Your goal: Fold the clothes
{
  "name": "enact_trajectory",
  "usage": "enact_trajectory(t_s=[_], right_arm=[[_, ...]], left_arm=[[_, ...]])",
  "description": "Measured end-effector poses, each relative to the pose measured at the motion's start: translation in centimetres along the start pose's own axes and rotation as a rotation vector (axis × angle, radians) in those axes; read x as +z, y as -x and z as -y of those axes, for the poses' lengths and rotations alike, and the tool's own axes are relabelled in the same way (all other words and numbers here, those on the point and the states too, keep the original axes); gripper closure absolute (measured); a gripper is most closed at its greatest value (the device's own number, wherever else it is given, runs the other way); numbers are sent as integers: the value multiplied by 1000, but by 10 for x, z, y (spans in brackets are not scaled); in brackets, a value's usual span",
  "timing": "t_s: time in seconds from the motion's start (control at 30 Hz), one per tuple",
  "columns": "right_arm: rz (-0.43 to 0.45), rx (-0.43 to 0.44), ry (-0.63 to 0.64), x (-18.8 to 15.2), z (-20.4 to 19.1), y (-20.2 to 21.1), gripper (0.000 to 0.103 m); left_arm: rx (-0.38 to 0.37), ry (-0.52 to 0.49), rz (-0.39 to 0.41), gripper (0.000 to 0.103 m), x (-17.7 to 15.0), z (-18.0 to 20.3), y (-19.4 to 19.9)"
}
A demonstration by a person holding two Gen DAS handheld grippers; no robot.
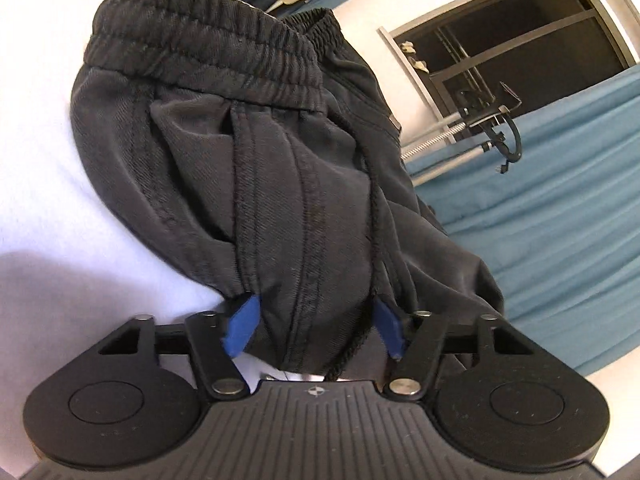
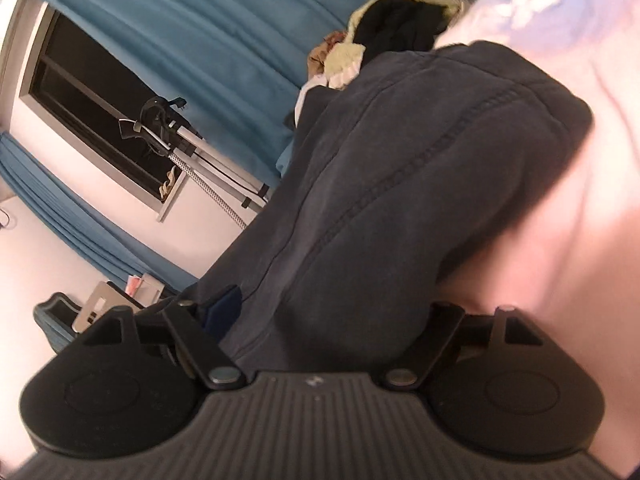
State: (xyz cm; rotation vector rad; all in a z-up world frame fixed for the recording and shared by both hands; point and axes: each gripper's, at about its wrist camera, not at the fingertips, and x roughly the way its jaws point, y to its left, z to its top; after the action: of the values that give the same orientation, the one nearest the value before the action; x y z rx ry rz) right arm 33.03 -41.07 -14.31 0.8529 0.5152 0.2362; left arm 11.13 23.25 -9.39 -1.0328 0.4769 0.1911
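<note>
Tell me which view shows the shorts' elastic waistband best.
The left wrist view: the gathered waistband lies in full sight across the top of the black shorts. The right wrist view shows only blurred dark fabric and a stitched seam, no waistband.

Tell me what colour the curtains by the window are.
Teal blue curtains, plain with no pattern; they show best in the right wrist view.
</note>
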Motion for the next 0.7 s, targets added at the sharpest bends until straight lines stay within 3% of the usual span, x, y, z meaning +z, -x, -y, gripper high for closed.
enact_trajectory(t_s=[0.07,0.1,0.2,0.27,0.43,0.57,0.7], right_arm=[[19,-33,23,-2,-4,0,55],[32,-30,15,-2,-3,2,75],[75,-13,15,2,-11,10,87],[109,8,33,7,-27,19,90],[232,68,80,12,-82,70,93],[352,85,114,18,-112,122,93],[432,84,92,37,-122,163,94]], left_arm=[[27,-15,10,59,0,1,-2],[42,-31,14,62,0,2,-2],[65,-90,27,79,0,11,2],[64,-137,40,89,0,20,8],[13,-198,158,93,7,39,45],[-29,-123,250,94,20,35,81],[-61,-25,260,94,32,20,107]])
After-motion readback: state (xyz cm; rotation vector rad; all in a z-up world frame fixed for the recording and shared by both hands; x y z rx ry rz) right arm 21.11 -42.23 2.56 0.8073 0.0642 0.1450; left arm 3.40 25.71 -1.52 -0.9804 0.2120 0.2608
